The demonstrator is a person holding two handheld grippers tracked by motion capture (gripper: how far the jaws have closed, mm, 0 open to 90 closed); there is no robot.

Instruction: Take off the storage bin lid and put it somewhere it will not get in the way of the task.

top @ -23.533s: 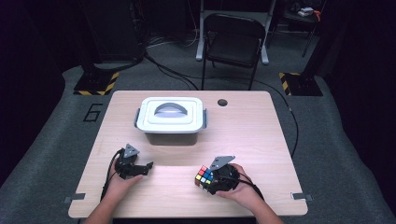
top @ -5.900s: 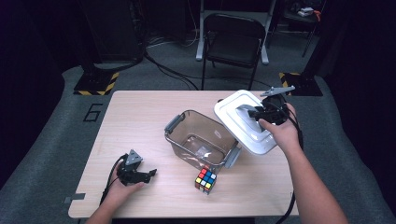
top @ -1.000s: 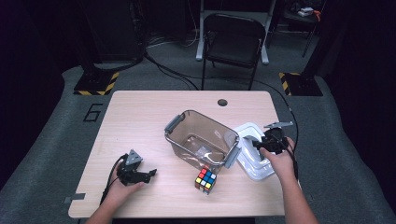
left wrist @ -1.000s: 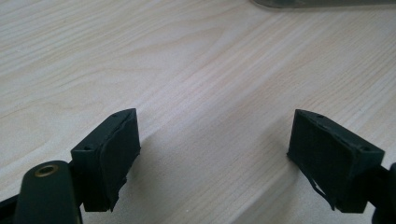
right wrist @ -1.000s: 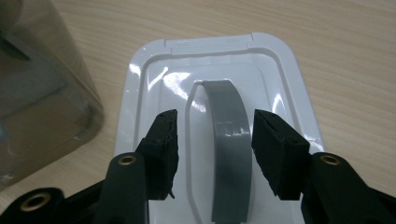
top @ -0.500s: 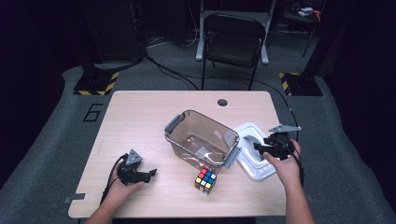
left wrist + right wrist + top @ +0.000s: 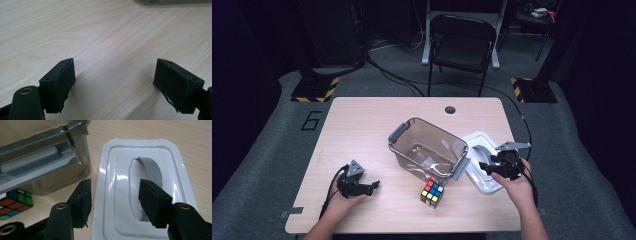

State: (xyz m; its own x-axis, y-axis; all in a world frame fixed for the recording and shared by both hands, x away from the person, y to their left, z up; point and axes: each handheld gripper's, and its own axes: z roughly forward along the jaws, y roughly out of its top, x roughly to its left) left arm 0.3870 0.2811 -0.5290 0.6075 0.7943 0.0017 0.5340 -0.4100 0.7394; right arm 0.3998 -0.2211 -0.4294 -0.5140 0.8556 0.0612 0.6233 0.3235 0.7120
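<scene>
We see the left gripper [image 7: 373, 186] at approx 7 o'clock, jaws wide apart w/ nothing between, pointing toward 3 o'clock, left hand [image 7: 343, 196] behind it. Right gripper [image 7: 483, 167] sits at approx 4 o'clock, aimed toward 9; its jaws have just been opening, pads gripping nothing, right hand [image 7: 518, 180] wrapped round it.

A pale wood-grain tabletop [image 7: 362, 130] with a small round hole [image 7: 450, 109] near its far edge stands on grey carpet [image 7: 272, 130]. A dark "6" [image 7: 313, 120] is marked on the carpet just left of it. Beyond it stands a black folding chair [image 7: 462, 47], with black cables [image 7: 397, 80] trailing across the floor. Yellow-and-black striped plates [image 7: 314, 90] lie at both far corners. The surroundings are dark.
</scene>
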